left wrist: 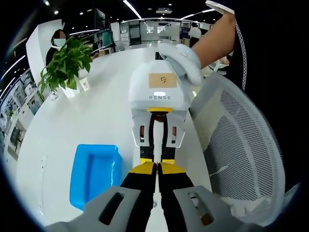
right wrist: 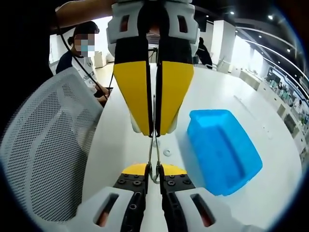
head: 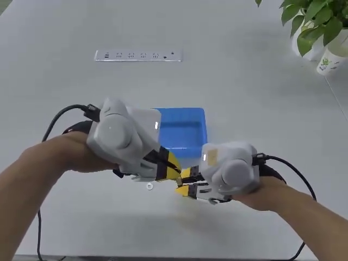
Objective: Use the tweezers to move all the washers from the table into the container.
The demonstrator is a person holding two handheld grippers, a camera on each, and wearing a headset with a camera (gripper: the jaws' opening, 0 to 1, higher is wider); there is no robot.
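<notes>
- The right gripper [right wrist: 153, 170] has its jaws closed on the lower end of the tweezers [right wrist: 153, 151].
- The left gripper [right wrist: 154, 131] faces it tip to tip, its yellow jaws pressed together on the upper length of the tweezers.
- The washer [right wrist: 167, 152] lies flat on the table [head: 228, 70], just beside the meeting tips and apart from them. In the head view the washer [head: 150, 186] sits below the left gripper [head: 176, 171].
- The blue container [head: 182, 112] stands near, just beyond the grippers, open side up.
- Risks, as I judge them:
  - With both grippers clamping the thin tweezers, a small twist of either hand could bend them or pull them out of one grip.
  - If one gripper lets go too soon, the tweezers may swing or drop onto the washer and knock it away.
  - The washer is flat and thin, so the tweezer tips may slide off it.
- Count: two grippers, one pair of tweezers, one washer in sight, one container, one power strip [head: 138, 55], one potted plant [head: 312, 24].
</notes>
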